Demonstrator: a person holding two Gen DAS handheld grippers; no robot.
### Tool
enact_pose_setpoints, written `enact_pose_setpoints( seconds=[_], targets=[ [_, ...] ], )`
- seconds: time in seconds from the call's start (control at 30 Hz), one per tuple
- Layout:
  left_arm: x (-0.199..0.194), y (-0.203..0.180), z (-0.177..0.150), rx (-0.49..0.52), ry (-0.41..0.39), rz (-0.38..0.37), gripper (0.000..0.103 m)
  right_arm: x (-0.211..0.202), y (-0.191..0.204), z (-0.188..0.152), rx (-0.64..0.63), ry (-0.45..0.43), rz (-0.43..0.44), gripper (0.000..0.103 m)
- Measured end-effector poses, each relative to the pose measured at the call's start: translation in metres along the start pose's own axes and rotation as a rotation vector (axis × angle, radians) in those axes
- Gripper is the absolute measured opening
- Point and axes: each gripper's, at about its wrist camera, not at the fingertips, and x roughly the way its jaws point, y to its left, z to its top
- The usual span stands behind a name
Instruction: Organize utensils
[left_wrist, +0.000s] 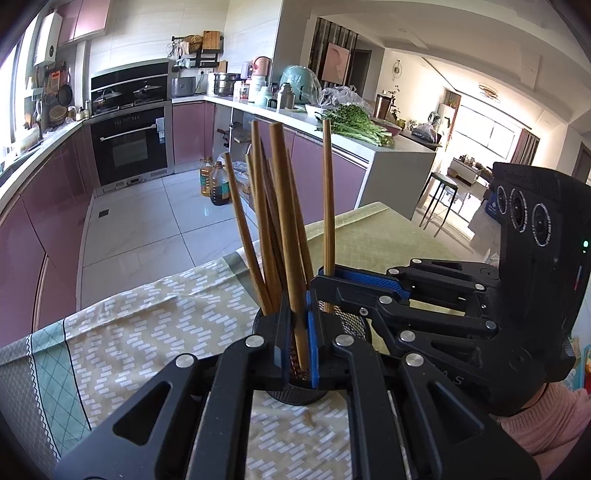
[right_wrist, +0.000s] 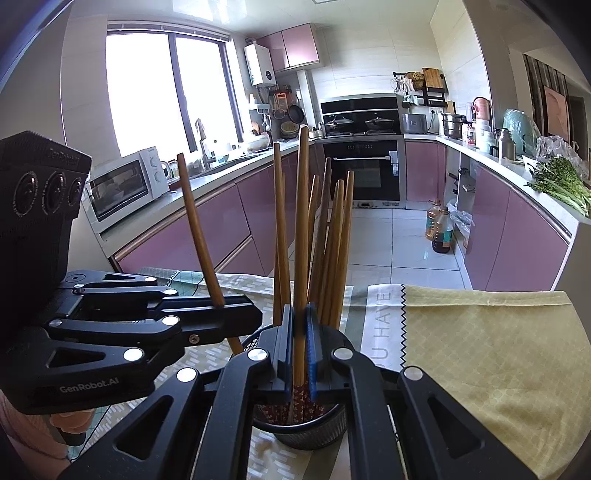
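Over the holder (left_wrist: 354, 326) both of your grippers meet, and each one is clamped on a single chopstick. Your left gripper (left_wrist: 298, 341) has its blue pads pressed tight on one stick (left_wrist: 286, 221) directly above the holder's near rim; that stick runs almost upright, its long axis leaning a little away from you, its decorated lower end down inside the mesh. Your right gripper (right_wrist: 300, 347) is likewise squeezed on its own stick (right_wrist: 302, 240), which also stands near vertical with its patterned tip in the holder (right_wrist: 299, 428). From the right wrist view your left gripper (right_wrist: 236, 315) sits to the left of the holder with its stick (right_wrist: 197, 229) tilting left and away from the bundle (right_wrist: 332, 240); from the left wrist view your right gripper (left_wrist: 332, 277) reaches in from the right of the holder, its stick (left_wrist: 328, 206) standing apart on the right of the bundle (left_wrist: 266, 206). So each stick lies straight between its own fingers, long axis up and down, and neither hand is nearer: both are at the rim. The holder stands on the cloth (left_wrist: 166, 332). Judging by that, the coming move turns on the vertical axis: whether you drop or lift, travel along the stick's length, and mind that the two gripper bodies are close beside each other over the one small opening.
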Motion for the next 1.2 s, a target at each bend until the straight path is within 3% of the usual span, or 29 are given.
enact_pose_setpoints(
  seconds=[0.57,0.7,0.87,0.97,1.03,1.2],
  targets=[
    [0.025,0.017,-0.004,-0.045,0.032,-0.006,0.009,0.009,-0.008,-0.007,0.027,0.028,0.006,0.007],
    [0.026,0.018,-0.007,-0.043,0.016,-0.002,0.021,0.007,-0.011,-0.011,0.036,0.033,0.006,0.009],
    [0.022,0.022,-0.01,-0.06,-0.001,0.014,0.029,0.004,-0.015,-0.015,0.057,0.032,0.004,0.032],
    [0.015,0.026,-0.016,-0.08,-0.022,0.025,0.039,0.002,-0.016,-0.018,0.062,0.032,0.004,0.039],
    [0.008,0.027,-0.021,-0.086,-0.045,0.052,0.043,0.0,-0.017,-0.019,0.063,0.031,0.009,0.043],
    [-0.02,0.033,-0.04,-0.104,-0.131,0.168,0.065,-0.01,-0.013,-0.023,0.062,0.008,0.012,0.059]
  ],
)
